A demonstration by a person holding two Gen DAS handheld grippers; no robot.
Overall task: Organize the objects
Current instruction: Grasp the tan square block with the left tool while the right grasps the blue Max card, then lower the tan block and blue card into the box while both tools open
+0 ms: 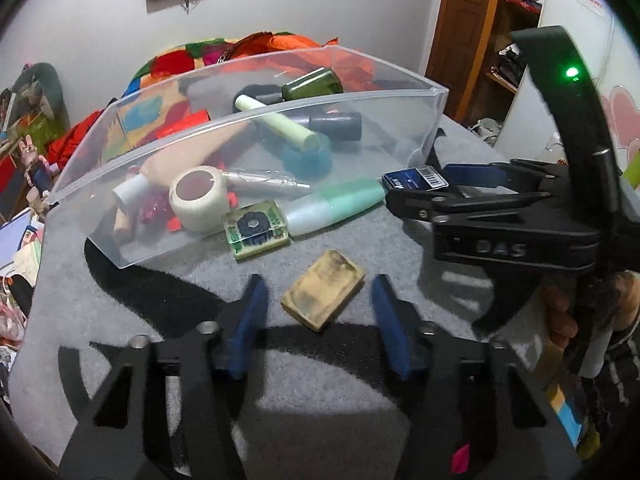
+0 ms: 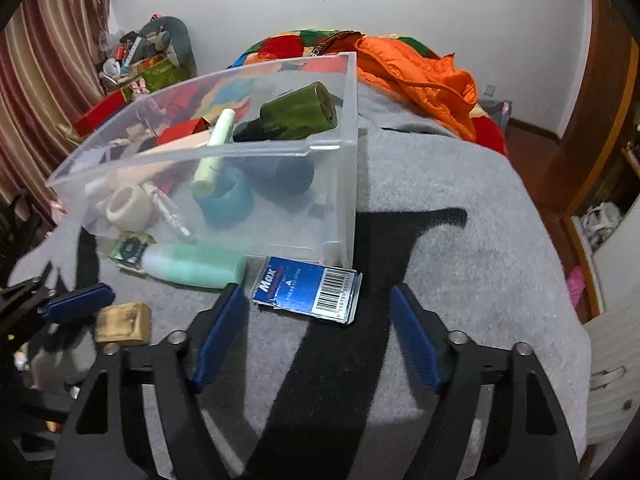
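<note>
A grey felt-covered surface (image 2: 460,208) holds a clear plastic bin (image 2: 348,160) (items inside), with a tan block (image 1: 323,294), green-patterned tile (image 1: 256,235), mint bottle (image 1: 336,208) and blue packet (image 2: 310,290) just beside it.

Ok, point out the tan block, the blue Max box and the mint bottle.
tan block (image 1: 323,294), left wrist view, top face.
blue Max box (image 2: 308,289), right wrist view, printed top.
mint bottle (image 2: 192,266), right wrist view, body.
</note>
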